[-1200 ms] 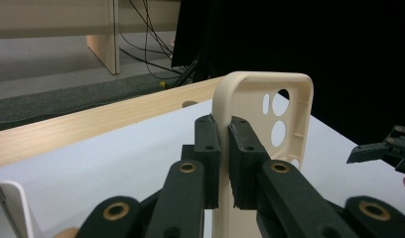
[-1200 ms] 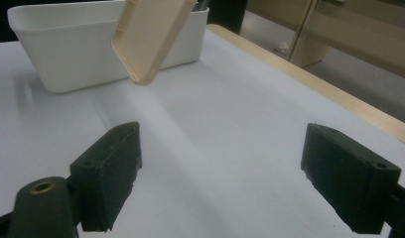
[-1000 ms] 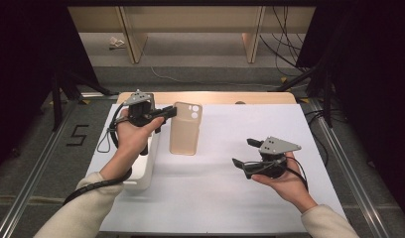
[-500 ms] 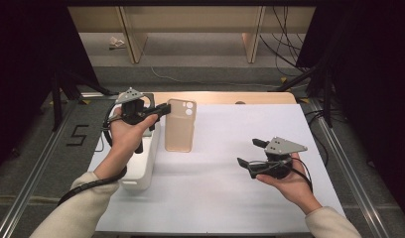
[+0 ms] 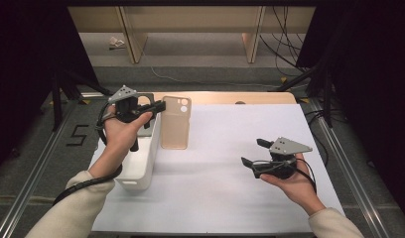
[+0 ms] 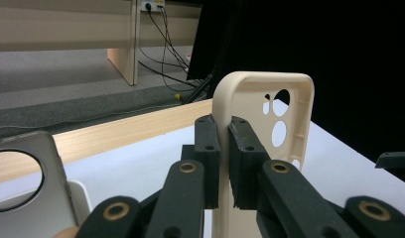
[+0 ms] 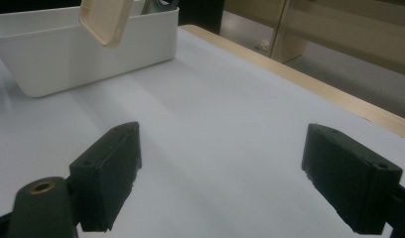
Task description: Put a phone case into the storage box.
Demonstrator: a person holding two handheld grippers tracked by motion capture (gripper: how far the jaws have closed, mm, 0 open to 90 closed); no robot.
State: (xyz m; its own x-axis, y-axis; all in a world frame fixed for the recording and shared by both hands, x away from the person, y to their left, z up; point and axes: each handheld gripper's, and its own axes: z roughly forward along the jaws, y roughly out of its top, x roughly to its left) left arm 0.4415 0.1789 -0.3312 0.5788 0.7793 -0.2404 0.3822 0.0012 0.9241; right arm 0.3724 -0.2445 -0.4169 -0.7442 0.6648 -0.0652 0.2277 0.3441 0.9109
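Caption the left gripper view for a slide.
Left gripper pinching the edge of a beige phone case.

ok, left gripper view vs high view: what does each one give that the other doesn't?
Left gripper view: the pads pinching the side wall of the beige phone case, and a grey case with a round cutout beside it. High view: both hands, the right gripper open over the white mat. Shared: the beige case, the white bin, the wooden table edge.

phone case just right of bin, above table
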